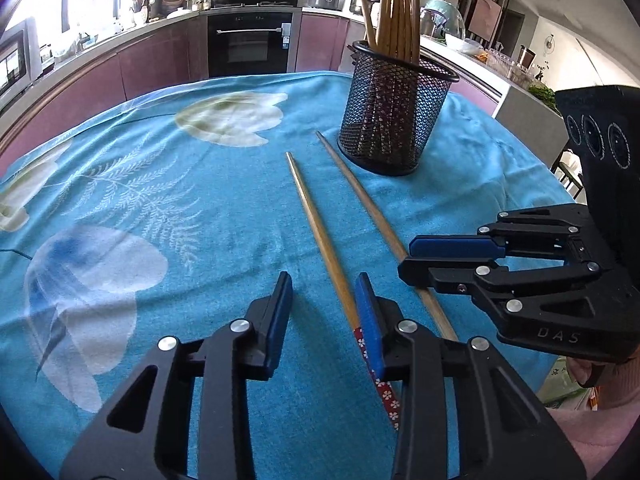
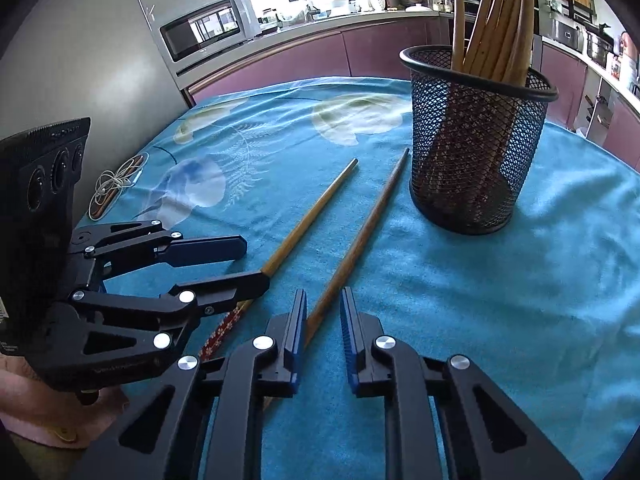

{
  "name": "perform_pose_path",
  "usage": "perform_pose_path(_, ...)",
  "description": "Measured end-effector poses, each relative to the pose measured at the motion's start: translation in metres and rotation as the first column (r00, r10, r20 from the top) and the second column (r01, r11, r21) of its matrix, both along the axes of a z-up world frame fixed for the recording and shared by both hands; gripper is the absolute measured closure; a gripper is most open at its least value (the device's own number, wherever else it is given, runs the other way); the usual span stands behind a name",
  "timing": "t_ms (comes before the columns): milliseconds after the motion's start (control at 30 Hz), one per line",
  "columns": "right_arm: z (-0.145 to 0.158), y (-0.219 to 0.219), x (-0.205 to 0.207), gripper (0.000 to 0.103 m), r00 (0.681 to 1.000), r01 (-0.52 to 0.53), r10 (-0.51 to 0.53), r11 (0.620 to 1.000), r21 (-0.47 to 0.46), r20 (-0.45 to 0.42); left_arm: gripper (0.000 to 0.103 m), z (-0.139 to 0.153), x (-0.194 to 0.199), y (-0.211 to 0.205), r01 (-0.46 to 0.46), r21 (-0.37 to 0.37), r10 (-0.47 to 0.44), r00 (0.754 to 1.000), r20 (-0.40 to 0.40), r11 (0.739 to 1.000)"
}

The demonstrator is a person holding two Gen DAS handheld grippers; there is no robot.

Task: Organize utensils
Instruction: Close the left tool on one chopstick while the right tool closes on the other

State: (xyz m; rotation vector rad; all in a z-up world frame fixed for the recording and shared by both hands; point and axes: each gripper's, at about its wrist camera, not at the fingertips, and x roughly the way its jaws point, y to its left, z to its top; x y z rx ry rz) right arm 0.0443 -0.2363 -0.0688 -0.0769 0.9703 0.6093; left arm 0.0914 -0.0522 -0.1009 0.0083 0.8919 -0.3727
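Two wooden chopsticks lie side by side on the blue cloth. The left chopstick (image 1: 320,232) (image 2: 308,220) has a red flowered end; the right chopstick (image 1: 368,204) (image 2: 360,236) is plain. My left gripper (image 1: 324,284) (image 2: 252,260) is open, its jaws astride the left chopstick's lower part. My right gripper (image 2: 324,300) (image 1: 408,256) is open, narrower, its jaws astride the right chopstick. A black mesh holder (image 1: 394,108) (image 2: 472,144) with several chopsticks upright stands beyond the tips.
The blue flowered cloth (image 1: 160,200) (image 2: 520,300) covers the table. White earphones (image 2: 114,182) lie at its left edge. Kitchen counters, an oven (image 1: 250,42) and a microwave (image 2: 204,26) stand beyond the table.
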Motion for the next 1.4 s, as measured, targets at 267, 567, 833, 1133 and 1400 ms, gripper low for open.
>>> perform_pose_path(267,-0.001,-0.007,-0.007,0.091,1.000,0.003,-0.002,1.000,0.023,-0.028,0.085,-0.001,0.003,0.009,-0.042,-0.033,0.041,0.999,-0.018,0.999)
perform_pose_path(567,0.003,-0.015,-0.015,0.090,0.999,-0.009,0.010,1.000,0.009,-0.041,0.084,-0.001,0.005,0.009,-0.039,-0.044,0.037,0.999,-0.033,0.998)
perform_pose_path(833,0.005,-0.006,0.010,0.073,1.000,0.025,-0.025,1.000,0.006,0.010,0.076,0.003,0.022,-0.002,-0.030,0.009,0.030,0.999,-0.019,1.000)
perform_pose_path(1133,0.001,0.004,0.026,0.075,0.998,0.044,-0.040,0.997,-0.063,0.054,0.077,0.001,0.035,-0.011,-0.025,0.042,0.026,1.000,-0.011,0.999)
perform_pose_path(1400,-0.001,0.007,0.032,0.085,0.996,0.060,-0.056,0.996,-0.071,0.067,0.077,0.000,0.042,-0.016,-0.029,0.062,0.030,1.000,-0.004,0.998)
